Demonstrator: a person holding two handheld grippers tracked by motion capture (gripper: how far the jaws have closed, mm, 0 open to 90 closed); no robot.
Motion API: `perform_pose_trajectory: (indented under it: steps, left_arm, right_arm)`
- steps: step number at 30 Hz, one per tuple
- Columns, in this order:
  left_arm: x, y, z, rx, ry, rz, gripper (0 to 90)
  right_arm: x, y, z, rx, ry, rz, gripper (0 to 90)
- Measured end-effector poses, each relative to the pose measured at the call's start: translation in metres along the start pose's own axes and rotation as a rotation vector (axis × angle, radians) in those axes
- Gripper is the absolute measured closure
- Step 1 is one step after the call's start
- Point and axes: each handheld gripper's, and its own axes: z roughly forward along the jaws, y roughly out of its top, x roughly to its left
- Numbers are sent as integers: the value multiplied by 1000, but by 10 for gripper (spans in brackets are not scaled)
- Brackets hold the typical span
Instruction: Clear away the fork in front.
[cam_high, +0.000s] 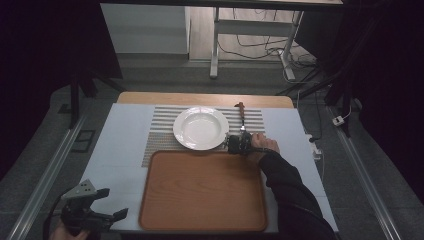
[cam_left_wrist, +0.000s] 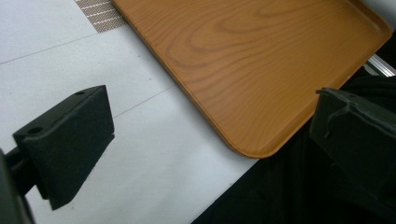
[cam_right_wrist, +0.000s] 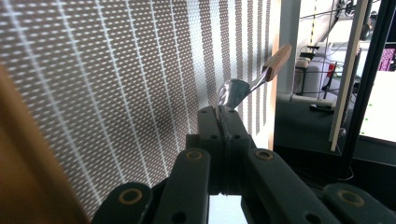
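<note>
Beside the white plate (cam_high: 200, 128), on its right, the right gripper (cam_high: 240, 141) was set low over the striped placemat (cam_high: 162, 134), its fingers (cam_right_wrist: 208, 122) pressed together on the metal bowl end of a wooden-handled spoon (cam_right_wrist: 243, 88). In the right gripper view the spoon's bowl stood pinched edge-on between the two fingers, and its brown handle slanted up and away from them toward the far edge of the placemat. In the high view the spoon (cam_high: 242, 116) lay just right of the plate, handle pointing away from the person, apart from the plate's rim. The plate itself sat on the placemat, directly behind the wooden tray (cam_high: 202, 192), which lay nearer the person on the white worktop (cam_high: 117, 150). Well to the left of the plate and much nearer the person, past the tray's near-left corner, the left gripper (cam_high: 117, 203) was held with its fingers (cam_left_wrist: 70, 140) wide apart and nothing between them; its own view looked across the worktop to the tray's rounded corner (cam_left_wrist: 252, 149).
</note>
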Motion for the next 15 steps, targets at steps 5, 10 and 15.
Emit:
perform_pose_trajectory:
  steps: [5,10,15]
  left_arm:
    - [0,0,0,1,0,1,0]
    - [0,0,0,2,-1,3,0]
    - [-1,0,0,5,1,4,0]
  right_arm:
    - [-3,-2,-10,-11,1,5,888]
    - [-9,-8,-24,-92,-17,92,888]
    - [-16,-12,-42,-106,45,140,888]
